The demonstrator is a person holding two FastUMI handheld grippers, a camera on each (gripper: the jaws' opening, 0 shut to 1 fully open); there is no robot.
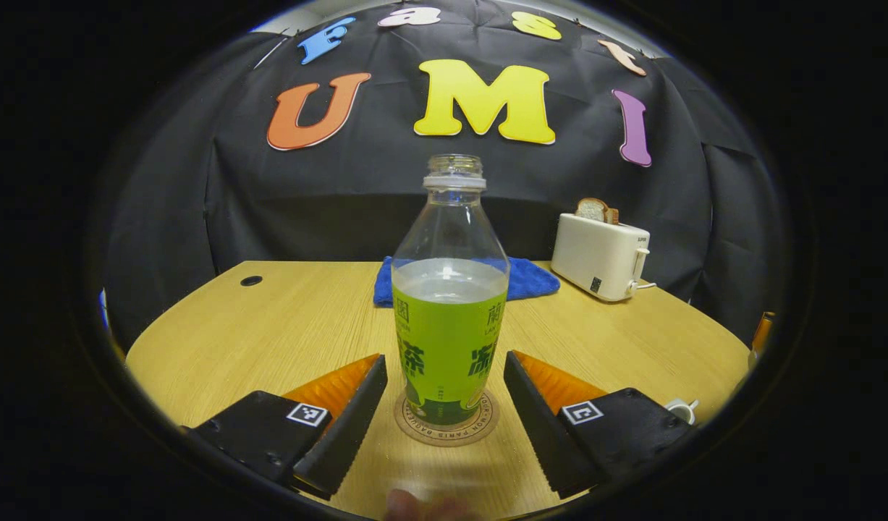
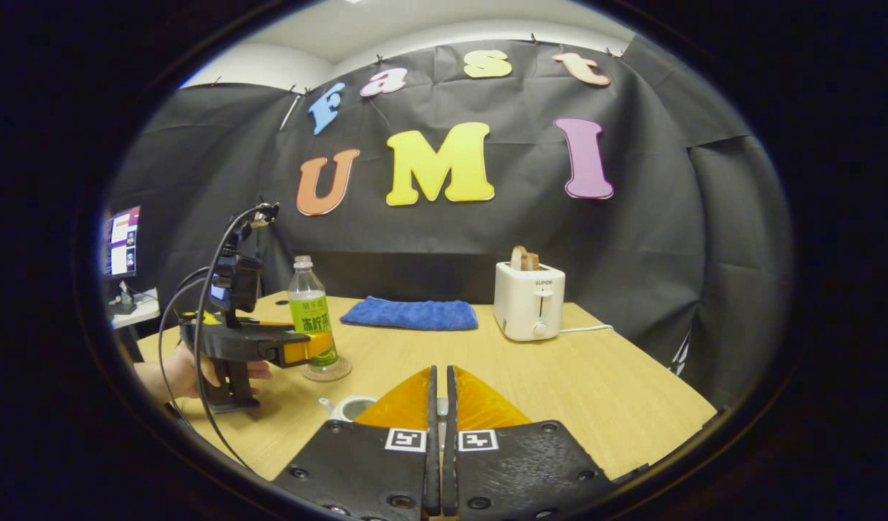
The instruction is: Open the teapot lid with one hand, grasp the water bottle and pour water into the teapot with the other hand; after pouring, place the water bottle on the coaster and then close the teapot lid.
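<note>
Here I count one water bottle (image 1: 449,318), uncapped and part full, standing on one coaster (image 1: 447,420) near the desk's (image 1: 270,325) front edge. My left hand-held gripper (image 1: 444,405) is spread wide, its fingers either side of the bottle without touching. One teapot (image 2: 349,407) shows partly, hidden behind my right hand-held gripper (image 2: 440,394), whose fingers are pressed together; whether they pinch the lid I cannot tell. One blue cloth (image 2: 411,314) and one toaster (image 2: 528,300) sit along the back edge; the desk's right side lies bare.

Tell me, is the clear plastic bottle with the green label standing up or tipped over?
Standing up. The clear plastic bottle with the green label sits upright on the round coaster, mouth pointing up, between the open left gripper.
</note>
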